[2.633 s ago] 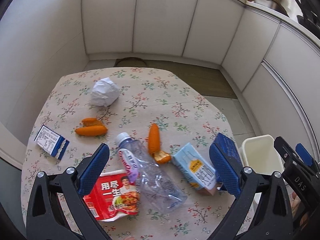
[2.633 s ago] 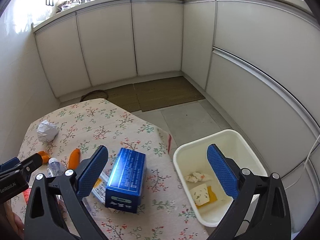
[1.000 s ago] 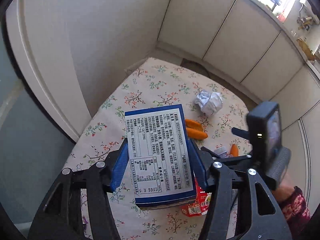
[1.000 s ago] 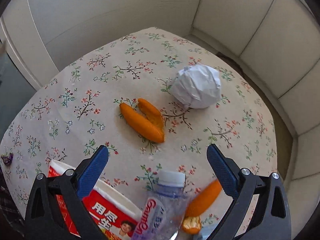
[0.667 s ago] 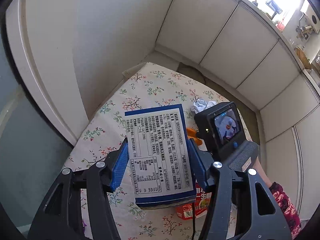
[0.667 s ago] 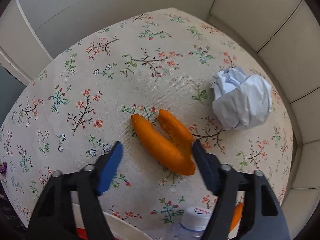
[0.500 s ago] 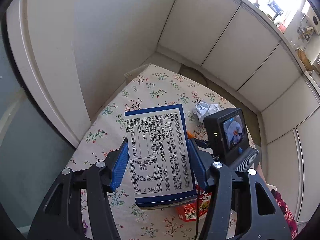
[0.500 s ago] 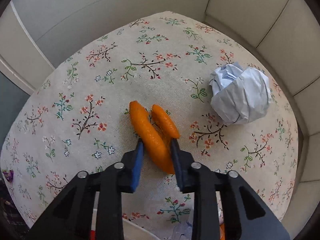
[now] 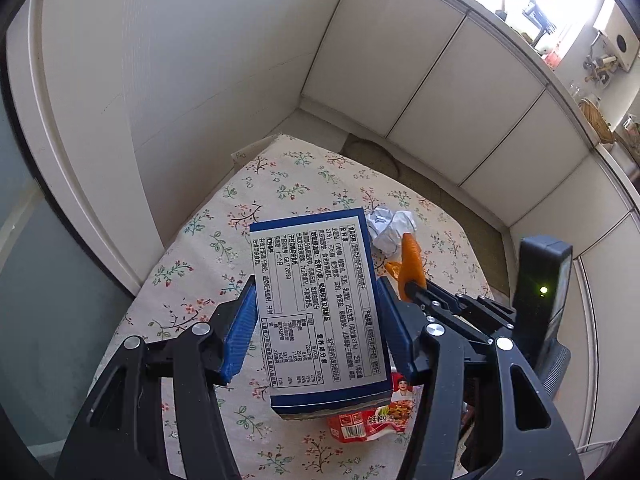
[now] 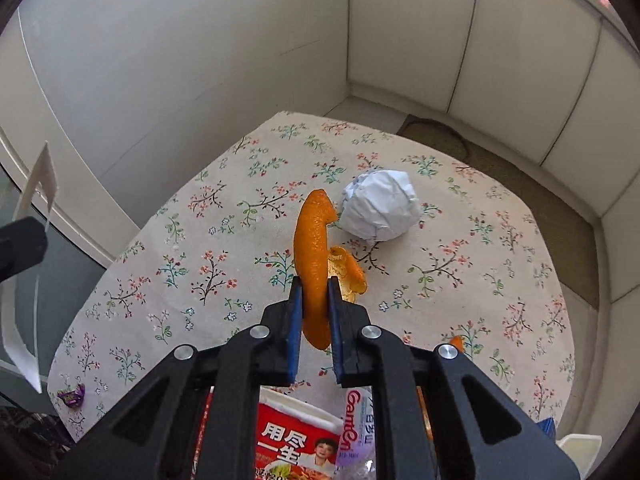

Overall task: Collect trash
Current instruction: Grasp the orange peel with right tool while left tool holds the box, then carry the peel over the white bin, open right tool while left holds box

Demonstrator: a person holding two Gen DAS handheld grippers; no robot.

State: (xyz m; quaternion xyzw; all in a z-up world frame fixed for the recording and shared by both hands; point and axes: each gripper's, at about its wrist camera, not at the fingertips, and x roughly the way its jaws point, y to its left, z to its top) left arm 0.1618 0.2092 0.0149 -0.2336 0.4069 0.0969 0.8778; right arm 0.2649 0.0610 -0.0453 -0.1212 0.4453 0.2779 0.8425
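Observation:
My left gripper (image 9: pixel 316 312) is shut on a blue and white carton (image 9: pixel 320 304) and holds it above the floral table (image 9: pixel 280 184). My right gripper (image 10: pixel 314 292) is shut on a long orange peel (image 10: pixel 314 248) and holds it just above the table (image 10: pixel 200 240). It also shows in the left wrist view (image 9: pixel 412 280) with the peel (image 9: pixel 412 258). A second curled peel (image 10: pixel 348 272) lies on the cloth beside it. A crumpled white paper ball (image 10: pixel 380 204) (image 9: pixel 390 226) lies behind the peels.
A red noodle wrapper (image 10: pixel 296 444) (image 9: pixel 372 420) and a clear plastic bottle (image 10: pixel 356 436) lie near the table's front. A small purple candy wrapper (image 10: pixel 72 394) lies at the left edge. A white bin's corner (image 10: pixel 580 446) shows at the lower right. White cabinets (image 9: pixel 440 80) surround the table.
My right gripper closed on the long orange peel and lifted it off the cloth. My left gripper keeps the carton and has risen slightly.

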